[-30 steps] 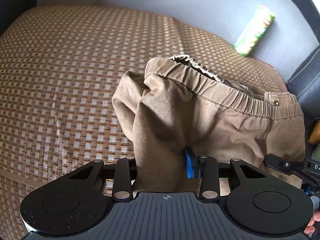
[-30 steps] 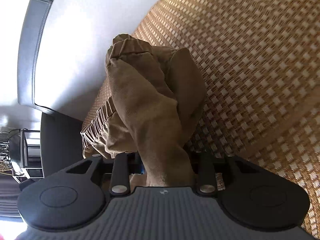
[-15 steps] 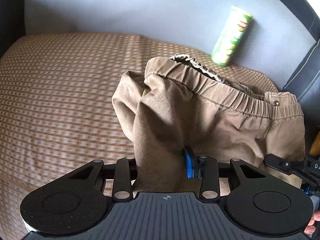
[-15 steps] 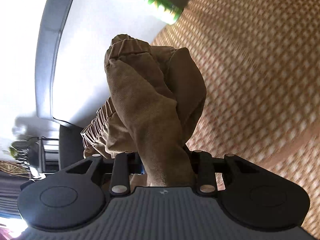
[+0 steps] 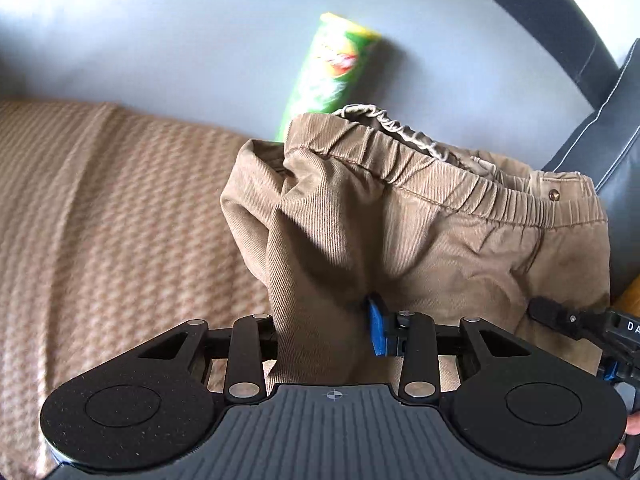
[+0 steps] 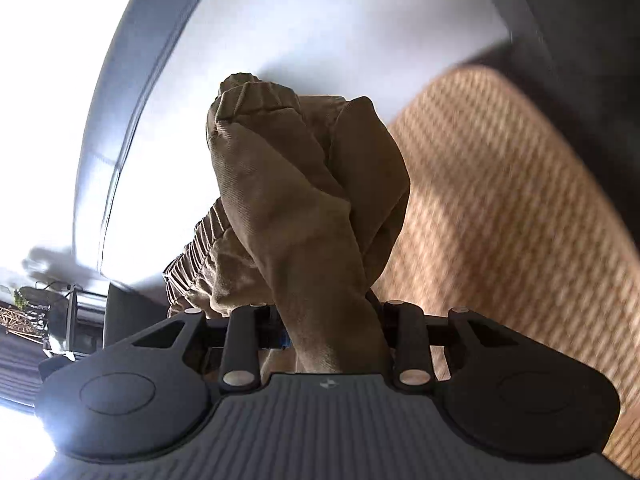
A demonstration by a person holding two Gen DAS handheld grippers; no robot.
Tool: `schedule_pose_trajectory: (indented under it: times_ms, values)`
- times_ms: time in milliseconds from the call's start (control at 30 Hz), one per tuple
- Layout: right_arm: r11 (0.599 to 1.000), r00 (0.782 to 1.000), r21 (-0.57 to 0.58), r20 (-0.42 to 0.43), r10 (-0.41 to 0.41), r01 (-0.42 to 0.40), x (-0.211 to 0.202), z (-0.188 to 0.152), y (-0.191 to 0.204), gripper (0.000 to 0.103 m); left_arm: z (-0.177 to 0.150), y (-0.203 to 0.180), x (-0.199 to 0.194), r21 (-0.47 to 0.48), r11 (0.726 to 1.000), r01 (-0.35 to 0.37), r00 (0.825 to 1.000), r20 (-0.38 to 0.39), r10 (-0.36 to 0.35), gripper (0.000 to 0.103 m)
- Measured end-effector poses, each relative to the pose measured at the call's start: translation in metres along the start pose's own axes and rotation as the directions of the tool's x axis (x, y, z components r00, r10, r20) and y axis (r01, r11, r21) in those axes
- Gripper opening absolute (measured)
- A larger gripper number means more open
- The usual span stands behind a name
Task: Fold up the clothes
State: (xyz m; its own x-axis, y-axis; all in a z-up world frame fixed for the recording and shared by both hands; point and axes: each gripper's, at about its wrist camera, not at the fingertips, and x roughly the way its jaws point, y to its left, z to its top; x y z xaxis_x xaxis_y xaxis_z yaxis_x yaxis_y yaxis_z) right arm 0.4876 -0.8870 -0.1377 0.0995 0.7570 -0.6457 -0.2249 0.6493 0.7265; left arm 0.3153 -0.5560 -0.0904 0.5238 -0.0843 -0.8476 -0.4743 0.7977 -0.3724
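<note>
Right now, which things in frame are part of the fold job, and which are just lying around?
Part of the job:
- khaki trousers, bunched and lifted
- left gripper, clamped on the trousers
- right gripper, clamped on them too
- woven bed cover, the folding surface

Lying about:
- green crisp can against the grey headboard

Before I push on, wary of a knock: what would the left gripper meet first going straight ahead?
The left gripper already clamps the khaki trousers; beyond them probably the green chip can, depth unclear.
</note>
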Motion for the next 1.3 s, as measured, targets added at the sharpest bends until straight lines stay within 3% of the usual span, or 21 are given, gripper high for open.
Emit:
schedule_pose_trajectory:
  times_ms: [133, 200, 267, 300, 333, 400, 467, 500, 533, 600, 633, 700, 800, 867, 900, 967, 1033, 1100, 1167, 1233, 1300]
  values:
    - [0.999, 1.0, -0.042, 0.008, -0.005, 0.006, 0.014, 0.042, -0.015, 0.036, 0.02, -0.014, 0.046, 0.011, 1.0, 0.018, 1.0, 0.02, -0.018, 0.037]
    - [0.996, 0.999, -0.074, 0.016, -0.038, 0.039, 0.034, 0.057, -0.027, 0.039, 0.022, -0.01, 0.083, 0.012, 1.0, 0.022, 1.0, -0.011, -0.022, 0.06]
    - [0.982, 0.988, -0.108, 0.023, -0.151, 0.153, 0.059, 0.066, -0.041, 0.054, 0.022, -0.001, 0.109, 0.007, 1.0, 0.007, 0.999, -0.051, -0.007, 0.055]
    - [0.965, 0.972, -0.116, 0.022, -0.234, 0.235, 0.072, 0.069, -0.048, 0.055, 0.02, 0.006, 0.116, -0.005, 1.0, 0.004, 0.998, -0.065, -0.005, 0.055]
    - [0.94, 0.948, -0.124, 0.022, -0.316, 0.316, 0.085, 0.071, -0.055, 0.057, 0.02, 0.014, 0.108, -0.041, 0.998, 0.037, 0.998, -0.045, -0.039, 0.055]
    - [0.943, 0.946, -0.096, 0.077, -0.314, 0.32, 0.086, 0.07, -0.062, 0.061, 0.019, 0.029, 0.092, -0.107, 0.99, 0.093, 0.996, -0.003, -0.094, 0.056]
    - [0.948, 0.948, -0.097, 0.138, -0.288, 0.302, 0.074, 0.062, -0.059, 0.073, 0.02, 0.032, 0.072, -0.098, 0.992, 0.073, 0.997, 0.031, -0.07, 0.056]
    - [0.938, 0.939, -0.127, 0.171, -0.299, 0.322, 0.065, 0.058, -0.052, 0.073, 0.024, 0.027, 0.068, -0.076, 0.993, 0.09, 0.995, 0.037, -0.088, 0.056]
    - [0.923, 0.927, -0.162, 0.204, -0.314, 0.349, 0.056, 0.053, -0.045, 0.073, 0.029, 0.023, 0.064, -0.054, 0.993, 0.107, 0.994, 0.043, -0.105, 0.056]
    - [0.843, 0.876, -0.293, 0.326, -0.357, 0.452, 0.041, 0.043, -0.021, 0.073, 0.038, 0.005, 0.061, 0.015, 0.99, 0.143, 0.988, 0.051, -0.143, 0.056]
    - [0.806, 0.865, -0.357, 0.364, -0.345, 0.471, 0.037, 0.042, -0.01, 0.07, 0.042, -0.008, 0.065, 0.062, 0.985, 0.16, 0.985, 0.049, -0.163, 0.057]
    - [0.75, 0.886, -0.487, 0.356, -0.297, 0.447, 0.047, 0.049, 0.008, 0.064, 0.05, -0.036, 0.085, 0.143, 0.973, 0.182, 0.981, 0.033, -0.189, 0.06]
    - [0.694, 0.914, -0.596, 0.26, -0.31, 0.405, 0.087, 0.069, 0.02, 0.052, 0.062, -0.066, 0.131, 0.229, 0.963, 0.143, 0.988, 0.025, -0.152, 0.062]
    - [0.653, 0.907, -0.638, 0.196, -0.374, 0.408, 0.125, 0.085, 0.012, 0.053, 0.064, -0.073, 0.16, 0.251, 0.967, 0.053, 0.997, 0.036, -0.064, 0.066]
    - [0.633, 0.896, -0.656, 0.162, -0.413, 0.411, 0.145, 0.09, 0.006, 0.054, 0.064, -0.073, 0.174, 0.248, 0.969, 0.0, 1.0, 0.022, -0.005, 0.061]
    - [0.621, 0.889, -0.675, 0.116, -0.443, 0.398, 0.167, 0.094, -0.008, 0.057, 0.06, -0.071, 0.184, 0.251, 0.968, -0.024, 1.0, -0.011, 0.028, 0.058]
    - [0.623, 0.899, -0.686, 0.107, -0.425, 0.376, 0.162, 0.097, -0.005, 0.055, 0.052, -0.071, 0.173, 0.247, 0.969, 0.001, 1.0, -0.014, 0.003, 0.059]
    - [0.614, 0.912, -0.69, 0.176, -0.371, 0.383, 0.131, 0.085, 0.003, 0.054, 0.038, -0.069, 0.144, 0.239, 0.969, 0.059, 0.998, -0.001, -0.061, 0.063]
    - [0.615, 0.933, -0.706, 0.217, -0.287, 0.353, 0.085, 0.06, 0.007, 0.055, 0.015, -0.069, 0.117, 0.235, 0.968, 0.089, 0.995, 0.017, -0.096, 0.068]
    - [0.599, 0.932, -0.716, 0.239, -0.273, 0.359, 0.048, 0.019, 0.004, 0.055, -0.013, -0.07, 0.102, 0.236, 0.966, 0.105, 0.993, 0.021, -0.113, 0.071]
    - [0.584, 0.926, -0.721, 0.241, -0.292, 0.372, 0.023, -0.024, -0.003, 0.055, -0.037, -0.072, 0.107, 0.256, 0.963, 0.078, 0.997, 0.006, -0.082, 0.071]
